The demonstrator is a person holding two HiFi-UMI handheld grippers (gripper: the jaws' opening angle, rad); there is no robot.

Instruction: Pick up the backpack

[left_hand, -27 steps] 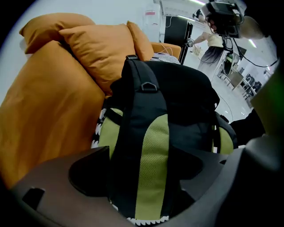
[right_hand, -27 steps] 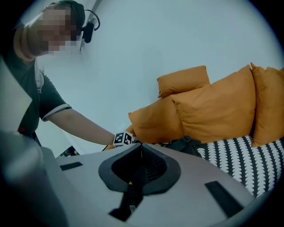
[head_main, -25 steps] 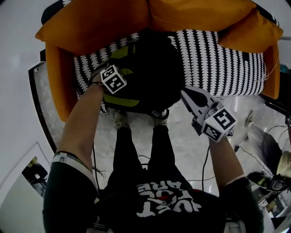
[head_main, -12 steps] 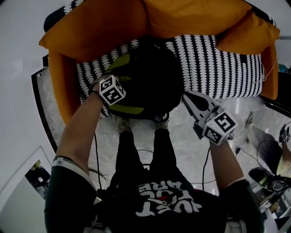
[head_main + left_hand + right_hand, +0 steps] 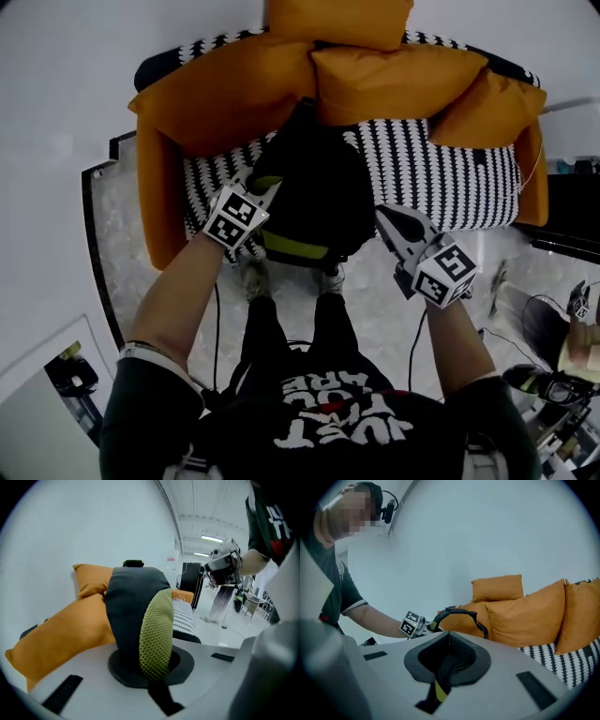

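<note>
backpack [image 5: 314,202]: black with green trim, seen over the front edge of the patterned seat [image 5: 441,178] of the orange sofa [image 5: 157,202] | left gripper [image 5: 265,187]: jaws just drawn shut, clamped on the backpack's left side | right gripper [image 5: 387,217]: held just beside the backpack's right side, jaws seen together | cushions [image 5: 394,84]: lined along the sofa back

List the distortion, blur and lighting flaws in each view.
Head view: fisheye curves the orange cushioned sofa, corners black. Left gripper view: the backpack's green mesh padded strap looks crisp, ceiling strip lights glare. Right gripper view: black corners, plain white wall evenly lit.
</note>
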